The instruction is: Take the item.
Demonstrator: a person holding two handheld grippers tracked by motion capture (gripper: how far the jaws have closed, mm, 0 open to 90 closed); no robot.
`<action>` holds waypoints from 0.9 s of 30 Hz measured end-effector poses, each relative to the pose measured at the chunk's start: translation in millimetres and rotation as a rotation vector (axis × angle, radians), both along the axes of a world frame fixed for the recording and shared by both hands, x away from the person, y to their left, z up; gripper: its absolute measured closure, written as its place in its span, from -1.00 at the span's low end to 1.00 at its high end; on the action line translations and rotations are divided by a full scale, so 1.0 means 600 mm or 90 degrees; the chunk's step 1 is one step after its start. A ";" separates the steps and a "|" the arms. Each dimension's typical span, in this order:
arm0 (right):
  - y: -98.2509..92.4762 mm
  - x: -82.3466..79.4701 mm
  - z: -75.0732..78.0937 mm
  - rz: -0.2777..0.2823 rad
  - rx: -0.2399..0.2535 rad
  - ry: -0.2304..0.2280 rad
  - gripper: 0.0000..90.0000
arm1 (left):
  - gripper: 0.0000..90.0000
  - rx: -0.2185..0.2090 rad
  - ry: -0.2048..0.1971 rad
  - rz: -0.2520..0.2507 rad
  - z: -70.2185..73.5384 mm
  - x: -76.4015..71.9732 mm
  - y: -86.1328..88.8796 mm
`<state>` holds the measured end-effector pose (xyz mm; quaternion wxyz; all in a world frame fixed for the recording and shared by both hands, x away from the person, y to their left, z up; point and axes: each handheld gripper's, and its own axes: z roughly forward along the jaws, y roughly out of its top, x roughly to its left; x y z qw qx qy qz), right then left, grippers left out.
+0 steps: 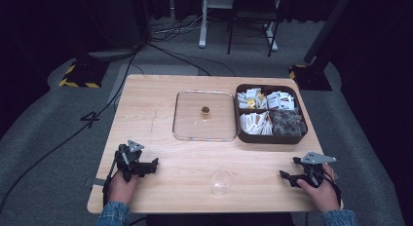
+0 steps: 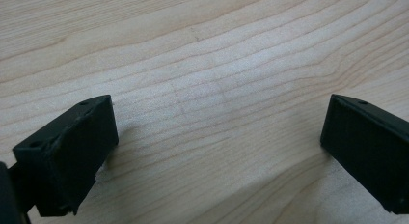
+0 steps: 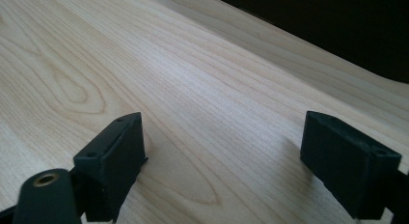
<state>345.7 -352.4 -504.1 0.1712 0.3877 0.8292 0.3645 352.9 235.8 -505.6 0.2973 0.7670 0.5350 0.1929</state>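
Nearest the tabletop's [image 1: 160, 89] front edge: a clear plastic cup [image 1: 221, 180], upright, taken here as the landmark. Well to the left of the cup, the left tongs [image 1: 155, 163], resting low over bare wood, held in a hand [image 1: 120, 187] coming in from below. Jaws stood wide apart in the left gripper view, nothing but wood grain between them [image 2: 219, 122]. Well to the right of the cup, the right tongs [image 1: 288, 175], likewise held in a hand [image 1: 321, 192] and likewise spread wide; bare wood between the jaws in the right gripper view [image 3: 222, 137], nothing gripped. Cup untouched, apart from both tongs, roughly midway between them. Beyond the cup, toward the tabletop's middle: a clear square lid [image 1: 190, 131] with a small brown knob [image 1: 205, 110], lying flat. Beyond the cup and to the right, touching the lid's side: a dark compartment box [image 1: 269, 138] of packets.
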 end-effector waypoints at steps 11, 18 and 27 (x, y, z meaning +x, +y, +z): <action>0.000 0.000 0.000 0.000 0.000 0.000 -0.65 | -1.00 0.001 -0.002 0.006 0.000 0.002 -0.002; 0.000 0.000 0.000 0.000 0.000 0.000 -0.65 | -1.00 -0.001 -0.001 0.009 0.000 0.002 -0.003; 0.000 0.000 0.000 0.000 0.000 0.000 -0.65 | -1.00 -0.001 -0.001 0.010 0.000 0.002 -0.004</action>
